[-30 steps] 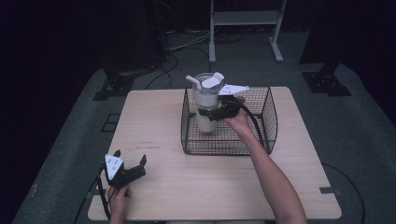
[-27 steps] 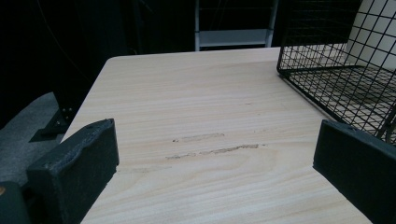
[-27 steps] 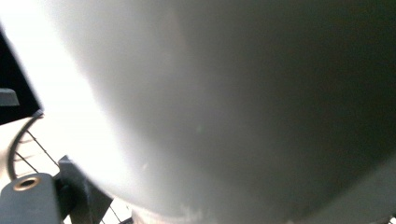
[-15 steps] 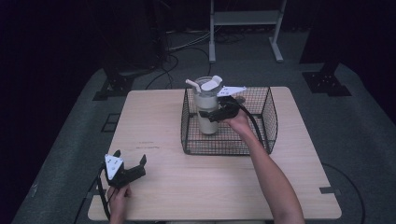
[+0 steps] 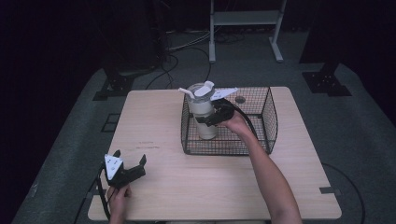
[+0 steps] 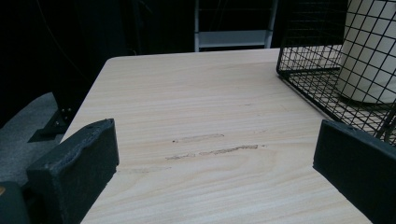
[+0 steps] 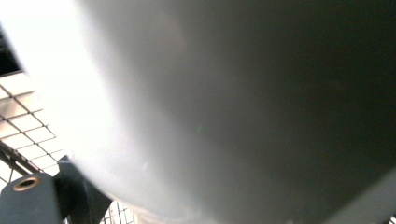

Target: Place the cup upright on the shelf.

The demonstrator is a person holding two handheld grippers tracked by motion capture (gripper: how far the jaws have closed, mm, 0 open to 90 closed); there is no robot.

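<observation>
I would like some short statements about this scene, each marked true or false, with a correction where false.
1. The tumbler stands inside the wire basket. True.
2. The right tool is open and apart from the tumbler. False: it is shut on the tumbler.
3. The left tool holds nothing, jaws open. True.
4. The basket sits on the floor. False: it sits on the wooden table.

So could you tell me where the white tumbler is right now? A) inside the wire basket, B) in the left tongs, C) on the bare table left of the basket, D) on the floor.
A: the high view shows the tumbler upright inside the basket, with the right tongs around its body, while the left tongs rest open near the table's front edge.
</observation>
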